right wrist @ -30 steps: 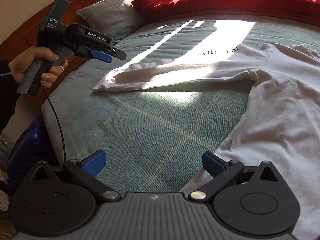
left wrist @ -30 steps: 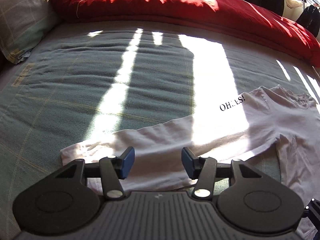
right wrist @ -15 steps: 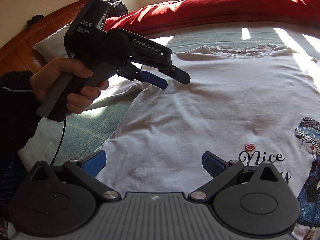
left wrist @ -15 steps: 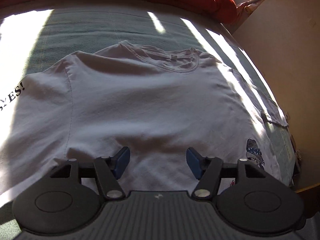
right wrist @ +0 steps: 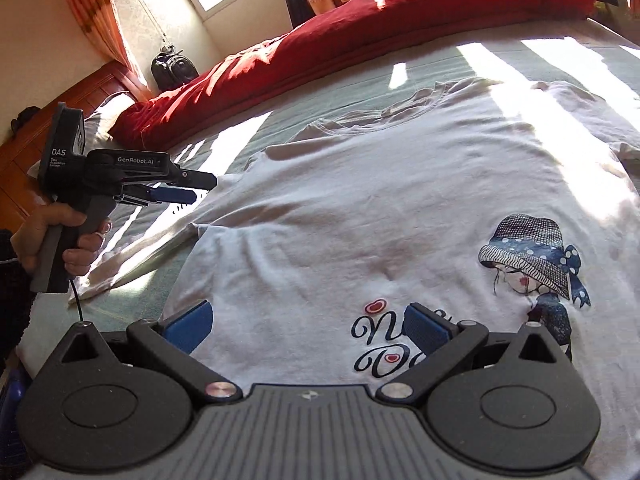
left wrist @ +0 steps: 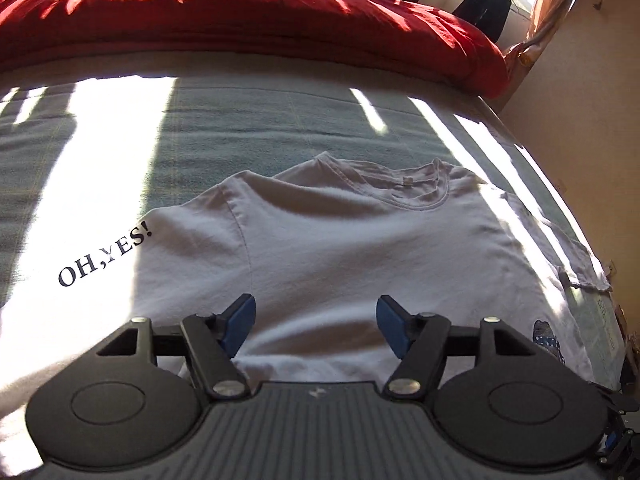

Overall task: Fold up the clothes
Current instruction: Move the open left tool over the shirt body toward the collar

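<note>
A white long-sleeved T-shirt point(left wrist: 340, 248) lies face up and flat on the green bedsheet point(left wrist: 260, 128), collar toward the far side. Its left sleeve point(left wrist: 100, 264) carries the lettering "OH,YES!". The chest print of a girl in a hat point(right wrist: 532, 256) and cursive writing shows in the right wrist view. My left gripper point(left wrist: 316, 320) hovers over the shirt's left chest, its jaws opening with nothing between them. From the right wrist view it point(right wrist: 202, 188) hangs above the left sleeve, held by a hand. My right gripper point(right wrist: 308, 324) stands open low over the shirt point(right wrist: 360, 200) near the writing.
A rolled red duvet point(left wrist: 240, 20) runs along the far side of the bed. A pillow point(right wrist: 108, 112) and wooden headboard point(right wrist: 24, 160) lie at the left, with a backpack point(right wrist: 174, 68) behind. A beige wall point(left wrist: 580, 120) borders the bed's right edge.
Both grippers have swung from the left sleeve's end across to the shirt's body. The left jaws stand wider than before. The right jaws have stayed open.
</note>
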Demonstrator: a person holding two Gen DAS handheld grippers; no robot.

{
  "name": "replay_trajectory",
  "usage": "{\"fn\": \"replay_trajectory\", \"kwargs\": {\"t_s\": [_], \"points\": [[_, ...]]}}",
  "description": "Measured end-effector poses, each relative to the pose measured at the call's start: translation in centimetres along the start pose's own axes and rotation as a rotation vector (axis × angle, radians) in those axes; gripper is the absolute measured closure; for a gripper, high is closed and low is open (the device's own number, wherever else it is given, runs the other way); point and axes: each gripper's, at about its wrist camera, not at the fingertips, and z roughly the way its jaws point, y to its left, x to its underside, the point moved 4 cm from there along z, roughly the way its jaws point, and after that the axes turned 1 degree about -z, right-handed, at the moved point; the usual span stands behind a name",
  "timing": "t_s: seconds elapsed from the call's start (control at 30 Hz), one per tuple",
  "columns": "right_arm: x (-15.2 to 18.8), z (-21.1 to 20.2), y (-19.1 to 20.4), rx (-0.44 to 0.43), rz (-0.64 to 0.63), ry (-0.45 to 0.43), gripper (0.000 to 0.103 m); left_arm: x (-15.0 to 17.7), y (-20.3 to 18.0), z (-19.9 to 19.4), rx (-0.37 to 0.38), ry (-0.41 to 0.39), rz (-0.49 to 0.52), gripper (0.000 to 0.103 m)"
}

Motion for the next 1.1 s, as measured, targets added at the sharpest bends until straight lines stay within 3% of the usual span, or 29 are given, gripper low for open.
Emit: {"fn": "replay_trajectory", "kwargs": {"t_s": [0.13,0.23,0.37,0.47,0.53,0.6,0.7,0.73,0.8,0.93,1.0,1.07,1.1], "points": [[-0.4,-0.2,-1.5,0.036,0.030,-0.029,0.000,-1.8,-2.2,4.4,0.028,0.031,0.002,0.029],[-0.2,-0.3,-2.5,0.037,0.035,-0.032,0.000,-2.4,-2.1,8.9,-0.001,0.091,-0.050,0.029],[0.1,-0.5,-3.8,0.031,0.029,-0.035,0.000,-4.6,-1.1,11.9,-0.086,0.039,-0.054,0.030],[0.3,-0.5,-4.7,0.003,0.044,-0.024,0.000,-7.4,0.0,13.2,-0.203,0.014,-0.052,0.032],[0.2,-0.7,-5.1,0.000,0.034,-0.018,0.000,-8.9,0.0,12.9,-0.209,-0.008,-0.047,0.033],[0.2,-1.2,-5.8,-0.004,0.044,-0.031,0.000,-10.2,-1.0,12.3,-0.208,-0.037,0.043,0.032],[0.3,-1.7,-6.9,-0.022,0.080,-0.045,0.000,-11.1,-1.9,12.8,-0.273,-0.011,0.184,0.033],[0.3,-1.7,-7.2,-0.031,0.094,-0.045,0.000,-11.2,-2.0,13.2,-0.286,0.007,0.219,0.038],[0.3,-1.8,-7.5,-0.039,0.104,-0.046,0.000,-10.9,-1.7,14.2,-0.274,0.056,0.249,0.046],[0.4,-2.0,-7.8,-0.043,0.112,-0.050,0.000,-10.1,-0.9,16.0,-0.232,0.136,0.290,0.046],[0.4,-2.0,-7.8,-0.044,0.116,-0.051,0.000,-10.1,-1.0,16.1,-0.202,0.129,0.295,0.058],[0.4,-1.9,-7.8,-0.040,0.111,-0.050,0.000,-10.1,-1.4,16.1,-0.182,0.125,0.313,0.096],[0.4,-1.8,-7.8,-0.038,0.108,-0.050,0.000,-10.2,-1.7,16.1,-0.186,0.123,0.334,0.098]]}}
